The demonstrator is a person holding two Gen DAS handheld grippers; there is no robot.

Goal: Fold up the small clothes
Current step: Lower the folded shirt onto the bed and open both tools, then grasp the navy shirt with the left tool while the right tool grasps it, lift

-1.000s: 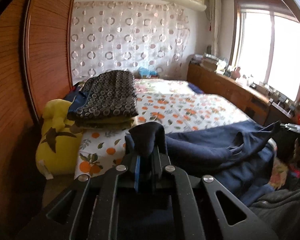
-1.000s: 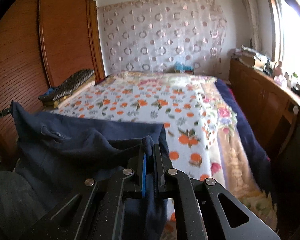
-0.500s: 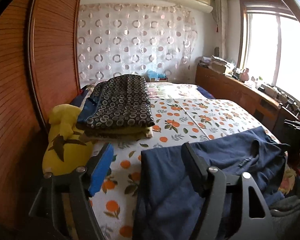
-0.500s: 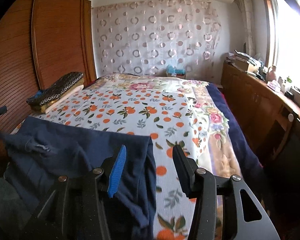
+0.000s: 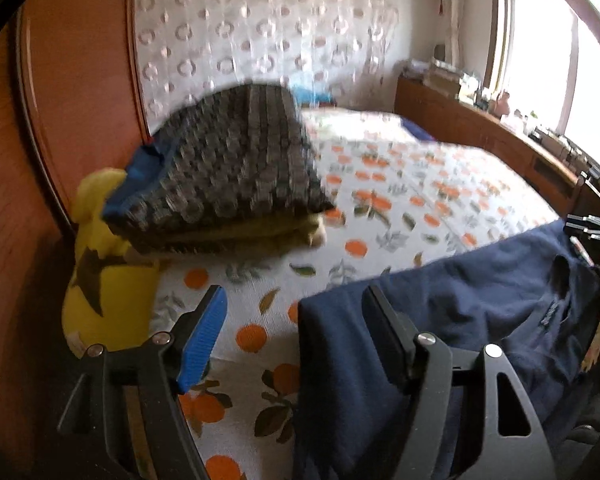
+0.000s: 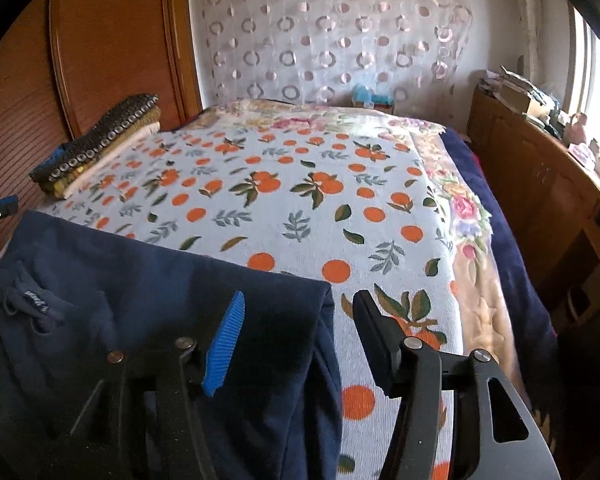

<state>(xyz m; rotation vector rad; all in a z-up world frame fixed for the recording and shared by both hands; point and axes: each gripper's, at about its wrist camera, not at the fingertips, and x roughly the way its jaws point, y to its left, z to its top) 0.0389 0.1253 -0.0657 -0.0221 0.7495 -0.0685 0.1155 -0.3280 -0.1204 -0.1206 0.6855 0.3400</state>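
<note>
one navy garment (image 6: 148,280); one folded stack (image 5: 228,172); two grippers

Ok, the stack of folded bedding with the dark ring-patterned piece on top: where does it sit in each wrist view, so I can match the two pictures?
Left wrist view: the stack of folded bedding fills the centre-left, close and blurred, above a yellow cushion.
Right wrist view: the same stack lies small at the left edge of the bed, against the wooden wardrobe.
Shared landmark: the circle-patterned curtain behind the bed.
</note>
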